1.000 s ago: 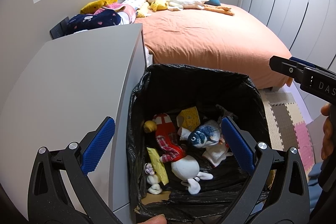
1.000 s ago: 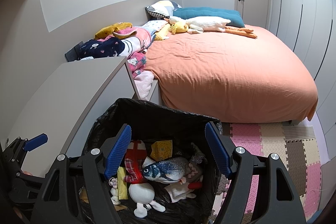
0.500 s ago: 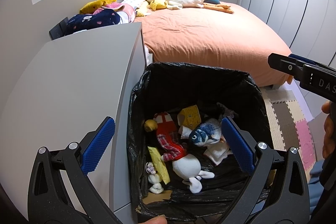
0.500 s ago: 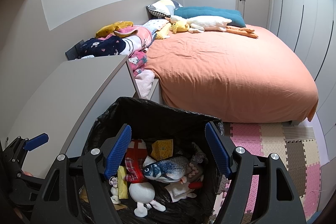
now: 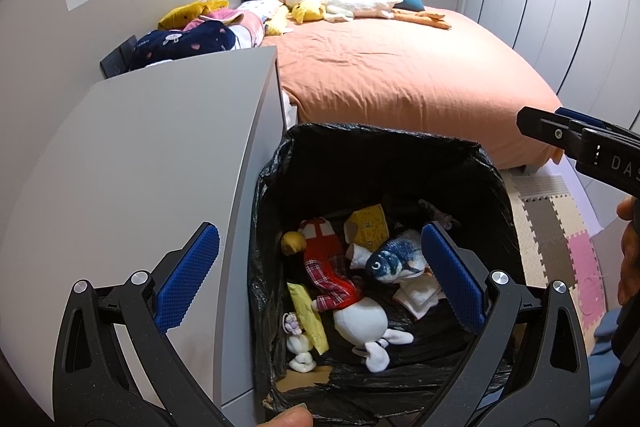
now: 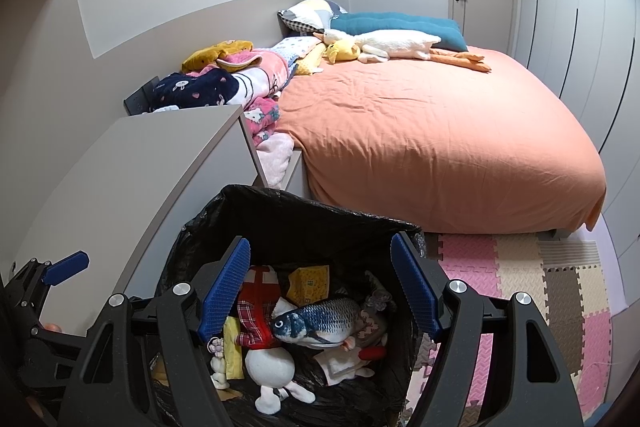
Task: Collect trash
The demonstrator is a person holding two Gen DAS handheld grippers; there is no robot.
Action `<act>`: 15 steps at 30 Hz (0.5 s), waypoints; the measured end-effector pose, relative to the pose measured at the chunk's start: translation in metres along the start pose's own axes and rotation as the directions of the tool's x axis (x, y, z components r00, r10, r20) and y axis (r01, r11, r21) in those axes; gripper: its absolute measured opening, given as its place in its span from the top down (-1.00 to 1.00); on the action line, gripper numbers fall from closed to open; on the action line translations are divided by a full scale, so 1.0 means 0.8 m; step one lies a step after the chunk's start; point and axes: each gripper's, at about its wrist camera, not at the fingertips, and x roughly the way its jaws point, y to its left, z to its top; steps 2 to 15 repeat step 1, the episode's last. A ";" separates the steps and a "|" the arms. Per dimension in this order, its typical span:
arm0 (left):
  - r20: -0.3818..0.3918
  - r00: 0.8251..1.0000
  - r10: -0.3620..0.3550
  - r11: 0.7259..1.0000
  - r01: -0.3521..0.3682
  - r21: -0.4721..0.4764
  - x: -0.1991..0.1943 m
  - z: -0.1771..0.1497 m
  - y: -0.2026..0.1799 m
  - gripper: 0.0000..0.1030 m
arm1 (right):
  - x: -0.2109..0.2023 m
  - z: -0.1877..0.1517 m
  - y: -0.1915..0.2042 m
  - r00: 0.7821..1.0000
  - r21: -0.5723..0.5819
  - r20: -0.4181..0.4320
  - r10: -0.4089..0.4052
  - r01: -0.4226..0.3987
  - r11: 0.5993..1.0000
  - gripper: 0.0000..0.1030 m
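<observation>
A: Where is the trash right now?

B: In the bin (image 5: 384,163), lined with a black bag and standing just beside the grey cabinet (image 5: 160,167). You see a plush fish (image 5: 394,257) lying on top, a doll (image 5: 332,267) in a red plaid outfit next to it, a yellow packet (image 5: 368,229) behind them, and a small white bunny (image 5: 298,343) near the front corner.

A: And your tongs?

B: Your left gripper (image 5: 320,279) hangs over the bin with its 2 blue pads spread wide and nothing between them. Your right gripper (image 6: 320,287) is also wide and empty, above the same bin; the fish shows between its pads, well below them.

A: What lies around the bin?

B: Foam mats (image 6: 520,267) in pink, beige and grey cover the floor to its right. Behind it stands the bed (image 6: 440,131) with an orange cover, a plush goose (image 6: 392,45) by the pillows, and a heap of blankets (image 6: 224,83) at the wall side.
</observation>
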 end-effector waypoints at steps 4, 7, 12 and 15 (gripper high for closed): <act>-0.001 1.000 0.003 1.000 -0.003 0.002 0.000 0.000 0.000 -0.90 | 0.000 0.000 0.000 1.000 0.001 -0.001 0.000 0.000 1.000 -0.43; -0.001 1.000 0.003 1.000 -0.003 0.002 0.000 0.000 0.000 -0.90 | 0.000 0.000 0.000 1.000 0.001 -0.001 0.000 0.000 1.000 -0.43; -0.001 1.000 0.003 1.000 -0.003 0.002 0.000 0.000 0.000 -0.90 | 0.000 0.000 0.000 1.000 0.001 -0.001 0.000 0.000 1.000 -0.43; -0.001 1.000 0.003 1.000 -0.003 0.002 0.000 0.000 0.000 -0.90 | 0.000 0.000 0.000 1.000 0.001 -0.001 0.000 0.000 1.000 -0.43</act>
